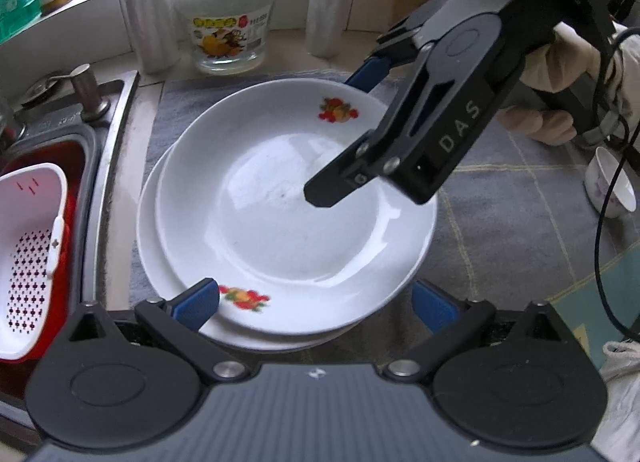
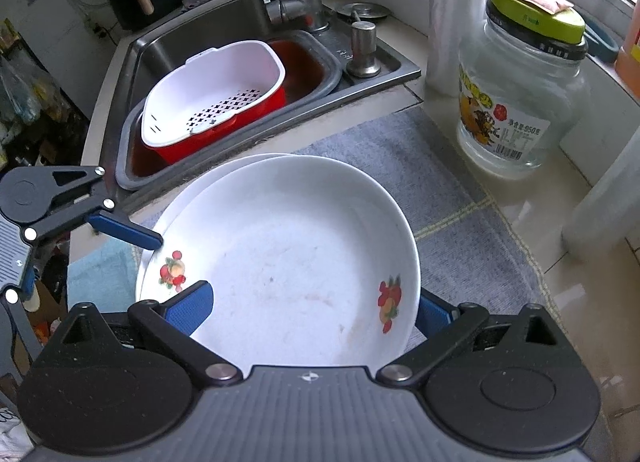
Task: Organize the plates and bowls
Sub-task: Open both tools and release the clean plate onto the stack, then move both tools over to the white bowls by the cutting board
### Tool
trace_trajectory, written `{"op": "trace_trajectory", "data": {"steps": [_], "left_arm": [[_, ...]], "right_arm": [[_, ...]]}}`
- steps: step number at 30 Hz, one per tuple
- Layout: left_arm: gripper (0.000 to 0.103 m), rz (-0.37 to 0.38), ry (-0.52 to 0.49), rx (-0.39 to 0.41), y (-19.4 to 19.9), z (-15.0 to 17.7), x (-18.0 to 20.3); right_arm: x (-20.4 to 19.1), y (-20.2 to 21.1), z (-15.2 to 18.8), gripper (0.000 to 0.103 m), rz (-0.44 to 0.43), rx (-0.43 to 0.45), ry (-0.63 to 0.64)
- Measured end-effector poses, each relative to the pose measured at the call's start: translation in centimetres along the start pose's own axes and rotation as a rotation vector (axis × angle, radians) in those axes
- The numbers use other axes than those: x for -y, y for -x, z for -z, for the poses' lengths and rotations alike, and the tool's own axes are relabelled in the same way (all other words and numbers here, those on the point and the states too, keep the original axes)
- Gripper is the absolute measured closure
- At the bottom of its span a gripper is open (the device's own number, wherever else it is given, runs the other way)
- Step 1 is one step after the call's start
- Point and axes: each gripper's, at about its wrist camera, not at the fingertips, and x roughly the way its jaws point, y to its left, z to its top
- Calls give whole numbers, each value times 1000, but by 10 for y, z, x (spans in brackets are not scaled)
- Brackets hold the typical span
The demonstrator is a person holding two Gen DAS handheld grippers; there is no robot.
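Plates first, judging by the layout: top plate point(image 1: 280, 222), white with fruit decals, sits off-centre on a lower plate point(image 1: 148, 230), both on a grey mat point(image 1: 500, 222) on the desk, just beside the sink point(image 1: 120, 102) at 9 o'clock in the left wrist view. Left hand-held gripper point(image 1: 316, 302) spread wide at 6 o'clock of the stack, one blue pad over the near rim, the other just outside it, clamping nothing. Right hand-held gripper point(image 2: 310, 310) likewise spread wide, reaching in from 2 o'clock in the left view, one finger above the plate's well and one beyond the far rim; no grip on the plate. Looks like the settling of the top plate onto the stack, or the squaring of it. Next move probably calls for nudging that plate towards 9 o'clock until the rims line up, then going for the small bowl point(image 1: 610, 182) at 3 o'clock. Readable: "DAS" in pale letters on the right gripper's arm; "950" beside a barcode on the label of the green-lidded jar point(image 1: 224, 22) at 12 o'clock, other label text too small to read.
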Motion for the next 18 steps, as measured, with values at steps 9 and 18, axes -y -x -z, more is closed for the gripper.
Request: {"op": "trace_trajectory", "data": {"steps": [9,18], "left_arm": [[1,-74,-21,170,16,9,5],[1,-268,-86,424,37,29,34]], "right_arm": [[-12,17,9,0,65,76,42],[-41,40,40,0,348,224,108]]}}
